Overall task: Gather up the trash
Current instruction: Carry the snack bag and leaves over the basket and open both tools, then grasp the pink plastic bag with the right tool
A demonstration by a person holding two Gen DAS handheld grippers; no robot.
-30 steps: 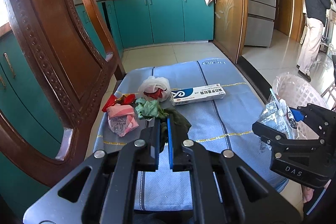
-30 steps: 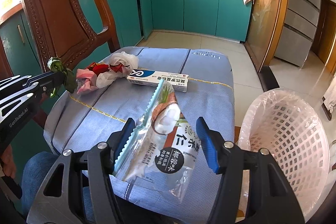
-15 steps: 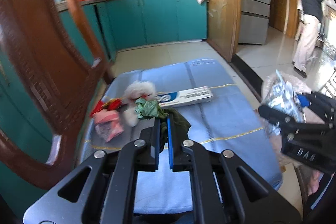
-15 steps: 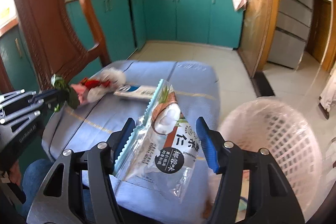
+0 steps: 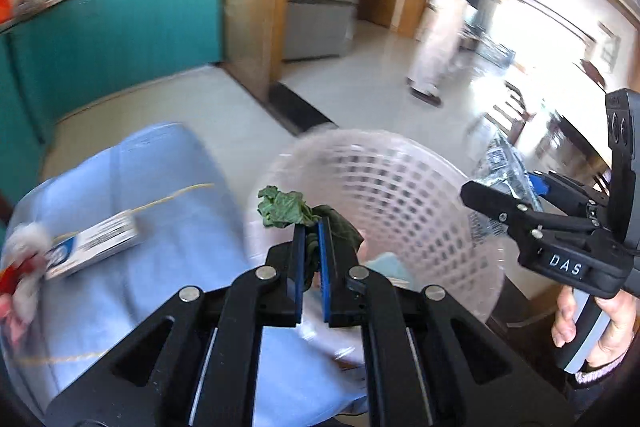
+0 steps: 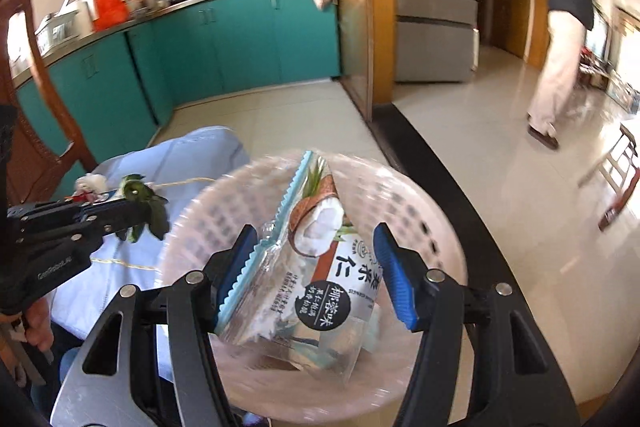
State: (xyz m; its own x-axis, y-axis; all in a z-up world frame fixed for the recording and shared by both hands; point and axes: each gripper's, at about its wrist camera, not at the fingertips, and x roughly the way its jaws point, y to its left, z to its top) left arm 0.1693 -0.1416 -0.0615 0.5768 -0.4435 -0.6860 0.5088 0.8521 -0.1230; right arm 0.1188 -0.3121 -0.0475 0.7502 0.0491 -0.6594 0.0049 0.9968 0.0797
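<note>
Your left gripper's [image 5: 311, 227] jaws pinched wilted greens [image 5: 285, 211]; your right gripper's [image 6: 316, 259] held the snack bag [image 6: 316, 263]. Best released squarely over the basket [image 6: 436, 227].

"DAS" on right gripper [image 5: 516, 201]; "GenRobot.AI" on left gripper [image 6: 136, 213]; Chinese characters on snack bag [image 6: 320, 267].

My left wrist view looks forward and down along its jaws, close over the basket [image 5: 400, 187]. My right wrist view sits nearer above that basket [image 6: 420, 211]. Both share it, the blue cloth [image 5: 160, 187] and the kitchen beyond.
</note>
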